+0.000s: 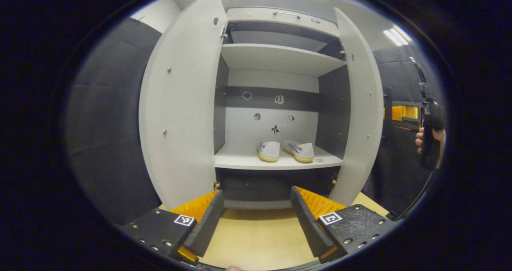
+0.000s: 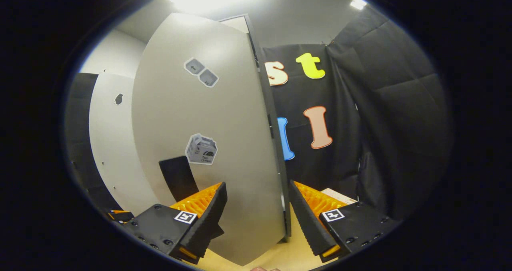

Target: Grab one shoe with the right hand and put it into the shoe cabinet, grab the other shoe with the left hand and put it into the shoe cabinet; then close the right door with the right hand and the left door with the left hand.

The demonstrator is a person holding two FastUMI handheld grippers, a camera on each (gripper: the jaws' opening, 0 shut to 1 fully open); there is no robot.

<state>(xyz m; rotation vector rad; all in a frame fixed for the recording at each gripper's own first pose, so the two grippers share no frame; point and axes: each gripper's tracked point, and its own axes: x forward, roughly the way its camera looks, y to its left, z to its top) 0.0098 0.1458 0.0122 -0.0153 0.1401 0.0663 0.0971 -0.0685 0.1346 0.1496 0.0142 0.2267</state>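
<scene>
Left gripper (image 1: 256, 219) at 6 o'clock of left gripper view, jaws spread wide, nothing between them, hovering over light wooden floor (image 1: 260, 239). Straight ahead at 12 o'clock: shoe cabinet (image 1: 280, 59), both doors swung open. Left door (image 1: 180, 103) at 9 o'clock, right door (image 1: 360, 107) at 3 o'clock. On lower shelf (image 1: 240, 161), near centre of view: two white shoes side by side, apart. Left shoe (image 1: 269, 150) heel-on to camera; right shoe (image 1: 301, 151) angled, striped mark on its side. Upper shelf (image 1: 276, 57) bare. Small stickers on back panel above the shoes. Beyond the right door, at 3 o'clock edge: a hand (image 1: 429, 141) gripping the handle of the other tool.

Right gripper (image 2: 256, 213) at 6 o'clock of right gripper view, jaws apart, straddling the free edge of the right door (image 2: 208, 143); one finger either side, contact not discernible. Door face carrying stickers at 11 o'clock and near centre. Left door (image 2: 110, 143) farther off at 9 o'clock.
</scene>
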